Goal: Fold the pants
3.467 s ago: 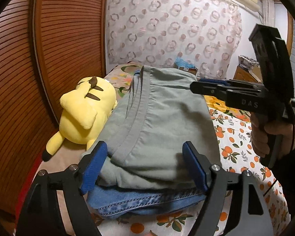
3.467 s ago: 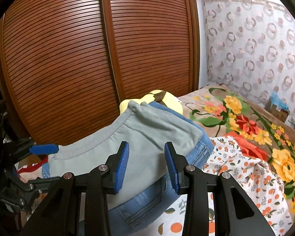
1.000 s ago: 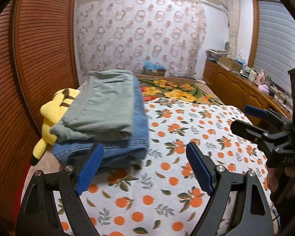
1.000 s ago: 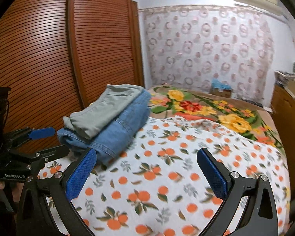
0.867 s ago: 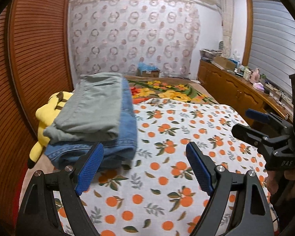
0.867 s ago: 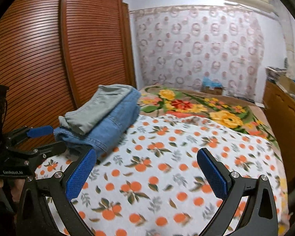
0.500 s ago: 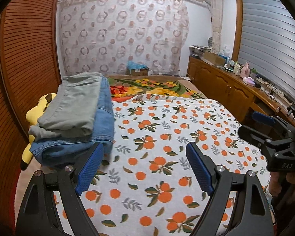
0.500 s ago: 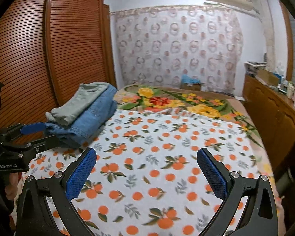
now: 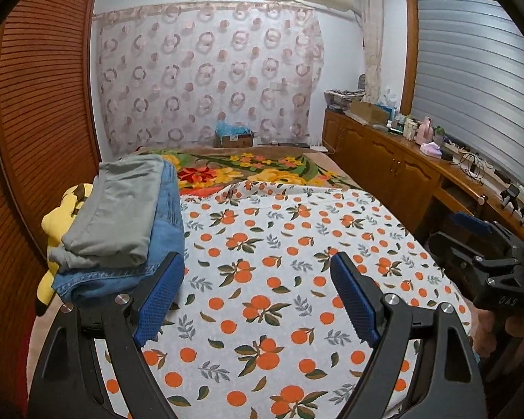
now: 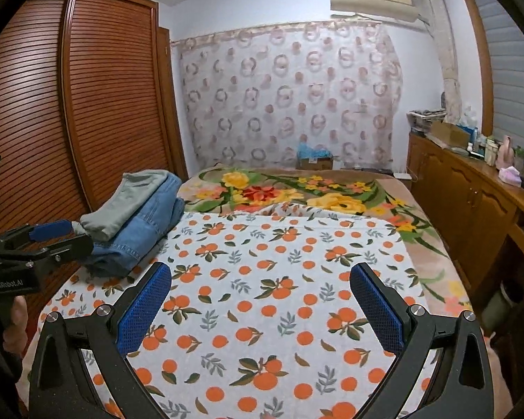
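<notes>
Apparently the fold is finished. The grey-green pants (image 9: 122, 209) lie folded on top of folded blue jeans (image 9: 129, 276), the stack at the wardrobe-side edge of the orange-print sheet (image 9: 279, 262), with a yellow plush toy (image 9: 57, 223) just beside it on the wardrobe side. No unfolded garment shows on the sheet, so I judge nothing is left but to retire. The left gripper (image 9: 258, 293) is spread wide and holds nothing; the right gripper (image 10: 262, 300) likewise, over bare sheet. Against 3.5 s ago: both grippers were then right at the stack, the right one narrowed over the grey-green cloth; they have since backed away from it and the stack sits untouched.
</notes>
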Demonstrator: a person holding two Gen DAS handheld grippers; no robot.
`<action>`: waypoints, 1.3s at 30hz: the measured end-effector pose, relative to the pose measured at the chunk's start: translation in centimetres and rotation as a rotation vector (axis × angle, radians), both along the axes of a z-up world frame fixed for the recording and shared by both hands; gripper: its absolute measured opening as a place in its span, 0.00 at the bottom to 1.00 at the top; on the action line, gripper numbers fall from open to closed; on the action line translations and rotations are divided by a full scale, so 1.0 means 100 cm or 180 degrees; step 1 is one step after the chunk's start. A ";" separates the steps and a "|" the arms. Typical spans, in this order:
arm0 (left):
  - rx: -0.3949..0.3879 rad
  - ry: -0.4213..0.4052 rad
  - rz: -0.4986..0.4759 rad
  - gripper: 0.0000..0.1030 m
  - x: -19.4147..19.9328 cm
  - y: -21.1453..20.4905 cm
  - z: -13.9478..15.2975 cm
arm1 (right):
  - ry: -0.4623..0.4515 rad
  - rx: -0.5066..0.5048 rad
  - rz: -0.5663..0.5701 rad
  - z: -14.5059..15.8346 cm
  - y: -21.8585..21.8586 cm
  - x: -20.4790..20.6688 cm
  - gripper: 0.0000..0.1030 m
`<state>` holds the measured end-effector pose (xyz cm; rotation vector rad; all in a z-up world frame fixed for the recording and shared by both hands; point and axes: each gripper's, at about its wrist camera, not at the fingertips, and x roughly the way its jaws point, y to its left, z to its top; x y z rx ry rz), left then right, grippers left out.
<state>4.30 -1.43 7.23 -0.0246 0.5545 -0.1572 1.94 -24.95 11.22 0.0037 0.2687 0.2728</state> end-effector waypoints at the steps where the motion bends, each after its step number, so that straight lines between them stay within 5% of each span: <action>1: 0.0006 -0.0016 0.0001 0.84 -0.001 0.000 0.002 | -0.0016 0.0006 -0.0007 0.002 -0.001 -0.002 0.99; 21: 0.0016 -0.0358 0.0112 0.84 -0.027 0.004 0.043 | -0.0389 0.0039 -0.0008 0.017 0.003 -0.026 0.99; 39: -0.0026 -0.0572 0.0337 0.84 -0.044 0.016 0.047 | -0.0618 0.0024 -0.0149 0.006 0.007 -0.029 0.99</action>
